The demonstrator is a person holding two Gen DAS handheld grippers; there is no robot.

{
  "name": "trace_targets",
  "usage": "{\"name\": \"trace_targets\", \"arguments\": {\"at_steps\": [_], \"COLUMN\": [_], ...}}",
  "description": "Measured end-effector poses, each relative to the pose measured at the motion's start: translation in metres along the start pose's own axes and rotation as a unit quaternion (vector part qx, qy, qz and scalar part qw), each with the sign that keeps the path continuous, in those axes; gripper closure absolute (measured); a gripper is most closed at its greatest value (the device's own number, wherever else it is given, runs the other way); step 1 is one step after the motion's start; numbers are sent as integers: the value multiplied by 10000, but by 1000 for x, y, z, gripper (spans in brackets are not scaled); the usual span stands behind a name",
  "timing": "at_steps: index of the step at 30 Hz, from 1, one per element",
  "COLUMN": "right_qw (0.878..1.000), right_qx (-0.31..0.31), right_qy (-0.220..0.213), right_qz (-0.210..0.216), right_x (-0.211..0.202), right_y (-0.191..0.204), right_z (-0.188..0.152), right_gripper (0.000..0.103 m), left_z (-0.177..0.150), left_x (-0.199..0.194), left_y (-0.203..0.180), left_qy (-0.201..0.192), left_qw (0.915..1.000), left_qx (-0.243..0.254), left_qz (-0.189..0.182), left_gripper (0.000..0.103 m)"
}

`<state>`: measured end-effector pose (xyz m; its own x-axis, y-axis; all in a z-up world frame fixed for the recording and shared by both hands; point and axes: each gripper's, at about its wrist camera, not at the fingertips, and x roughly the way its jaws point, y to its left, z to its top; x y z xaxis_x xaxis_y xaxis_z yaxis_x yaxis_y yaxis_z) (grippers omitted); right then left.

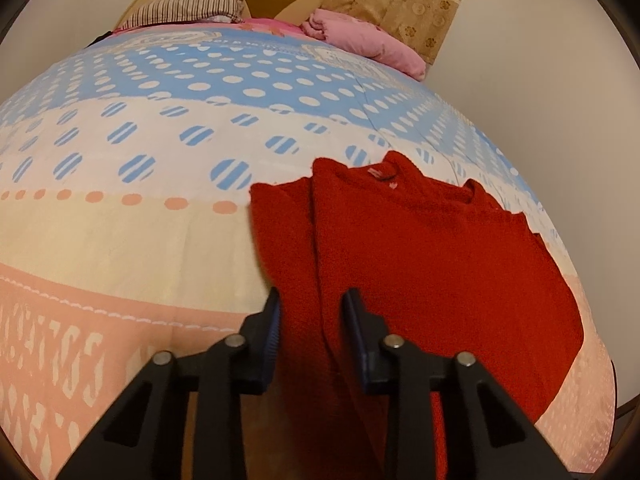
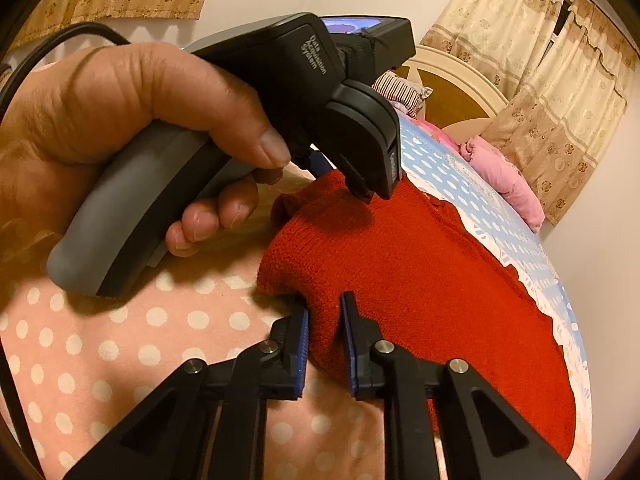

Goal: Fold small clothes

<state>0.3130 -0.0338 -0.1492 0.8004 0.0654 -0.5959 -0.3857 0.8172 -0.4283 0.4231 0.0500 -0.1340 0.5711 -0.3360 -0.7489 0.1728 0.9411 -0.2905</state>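
Observation:
A red knitted sweater lies flat on the bed, collar toward the headboard. Its left part is folded inward, leaving a long ridge. My left gripper has a bunch of the near hem between its blue pads and is shut on it. In the right wrist view the same sweater stretches away to the right. There my right gripper is shut on the near corner of the hem. A hand holds the left gripper's black body, whose tip rests on the sweater's far hem corner.
The bed cover has blue dotted, cream and pink bands. At the head lie a striped pillow and a bunched pink blanket. A beige curtain hangs behind, and a plain wall runs along the bed's right side.

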Motion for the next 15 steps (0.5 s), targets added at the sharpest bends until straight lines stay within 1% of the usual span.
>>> {"name": "trace_targets", "arguments": {"at_steps": [3,5,8,12,14,15], "right_qw": [9998,9993,9967,9904,9845,9784], "right_qx": [141,304,657,1119,1424,1701], "right_qy": [-63,-110,-201,-490,-676,-760], "right_qz": [99,208,428,650,775,891], "right_x": [-2,-3,-4,-14,-22,-26], "right_y": [-6,-13,-28,-48,-61,-72], "right_z": [-1,-2,-3,-5,-6,-7], "right_gripper": [93,93,94,96,96,96], "left_z": [1,3,6,10,14,17], "left_x": [0,0,-1,-7,-14,-18], "left_y": [-2,-2,1,0,-4,-7], "left_qy": [59,95,146,171,109,71], "left_qw": [9999,9999,9994,9982,9975,9972], "left_qx": [-35,-57,-269,-523,-613,-626], "left_qz": [-83,-74,-146,-220,-345,-397], "left_gripper": [85,86,87,87,88,88]}}
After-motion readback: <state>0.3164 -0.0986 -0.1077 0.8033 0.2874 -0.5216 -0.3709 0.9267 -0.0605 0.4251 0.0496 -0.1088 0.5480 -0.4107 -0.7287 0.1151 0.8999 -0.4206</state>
